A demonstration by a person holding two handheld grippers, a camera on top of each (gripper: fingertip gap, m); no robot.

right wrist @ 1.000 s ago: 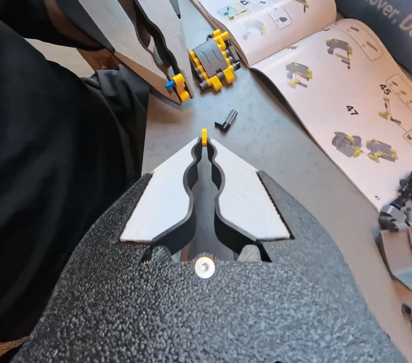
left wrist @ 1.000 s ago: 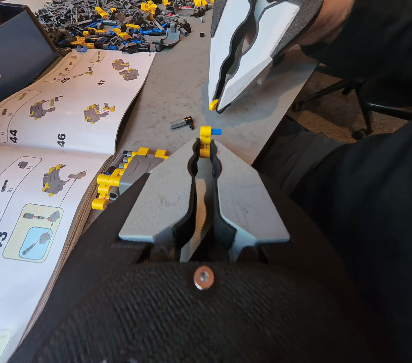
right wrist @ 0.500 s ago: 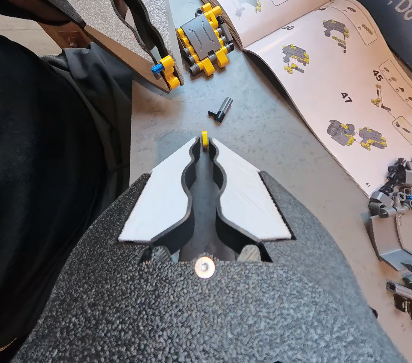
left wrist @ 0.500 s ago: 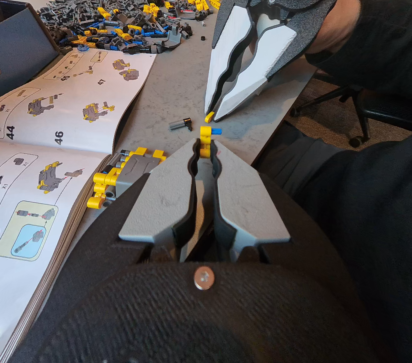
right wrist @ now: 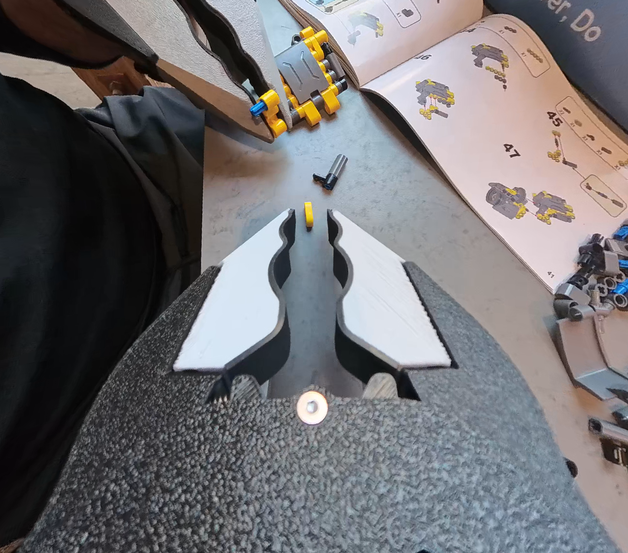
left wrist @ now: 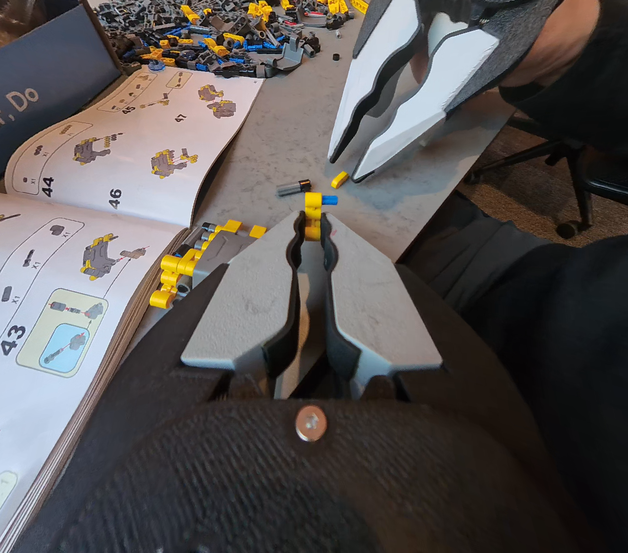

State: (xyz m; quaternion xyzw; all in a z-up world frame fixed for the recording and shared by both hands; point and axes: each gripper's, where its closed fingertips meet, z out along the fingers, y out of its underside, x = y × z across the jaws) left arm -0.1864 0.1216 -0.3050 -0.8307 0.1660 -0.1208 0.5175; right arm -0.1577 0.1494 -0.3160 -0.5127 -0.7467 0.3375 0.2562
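Lying open along the left edge of the grey tabletop (left wrist: 292, 129), an instruction booklet (left wrist: 112, 169) takes up that whole side, with a dark blue box (left wrist: 51, 67) behind it. At the far edge a heap of grey, yellow and blue building pieces (left wrist: 210, 27) spreads wide. Between the booklet's right margin and the near-right table edge runs a bare strip of surface, and both tools work there.

A grey-and-yellow assembly (right wrist: 306, 78) sits just beside the booklet's spine. The left gripper (left wrist: 312, 224) reaches forward low over the strip, its fingers pressed together on a yellow connector with a blue pin (left wrist: 314, 207). The connector stands with its long axis running along the fingers, and the blue pin sticks out sideways to the right, toward the table edge.

Just beyond it a short grey-and-black pin piece (left wrist: 294, 187) lies flat on the surface, its long axis roughly across the left wrist view.

To the right, a small yellow piece (right wrist: 308, 214) lies loose on the tabletop, its long axis pointing along the right gripper's (right wrist: 308, 214) fingers. That gripper tilts steeply down from a hand (left wrist: 557, 40) in a dark sleeve, fingers spread apart, with the piece between the tips and clear of both.
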